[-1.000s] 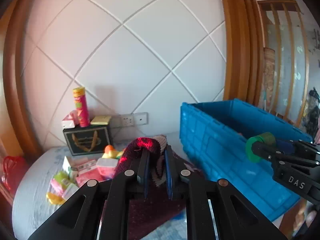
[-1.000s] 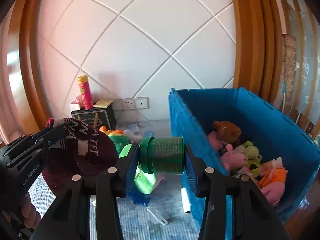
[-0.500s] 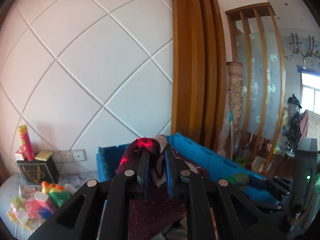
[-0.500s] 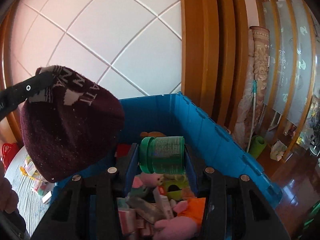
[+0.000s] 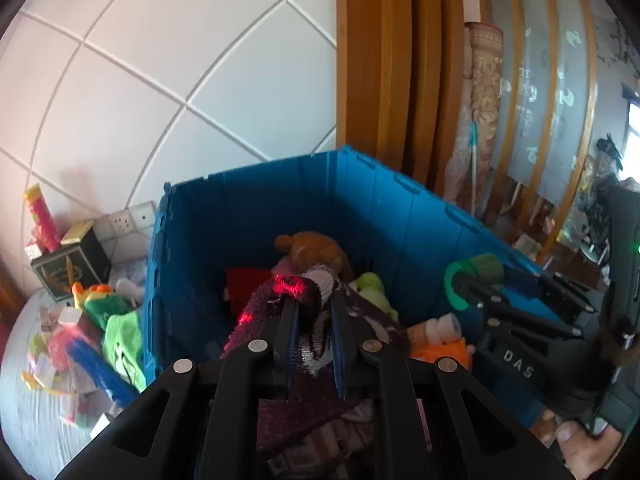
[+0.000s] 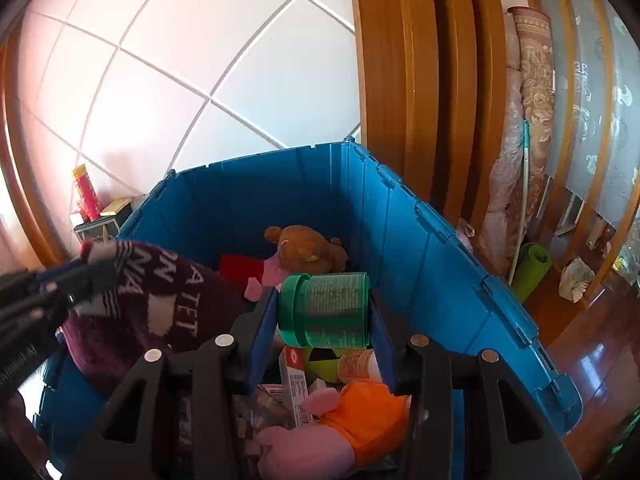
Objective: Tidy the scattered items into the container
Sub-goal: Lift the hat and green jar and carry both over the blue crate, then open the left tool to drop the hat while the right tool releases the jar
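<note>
Both grippers hang over the blue bin [image 6: 440,264], each carrying something so it can drop straight in. The left gripper [image 5: 314,324] has its jaws pinched nearly together on the knit rim of a maroon hat [image 6: 160,304], which dangles above the bin's left side. The right gripper [image 6: 324,312] is clamped partway open on a green jar [image 6: 326,310] lying sideways above the plush toys [image 6: 308,248] already inside. More clutter [image 5: 88,332] waits on the bed outside, so I judge the tidying unfinished.
</note>
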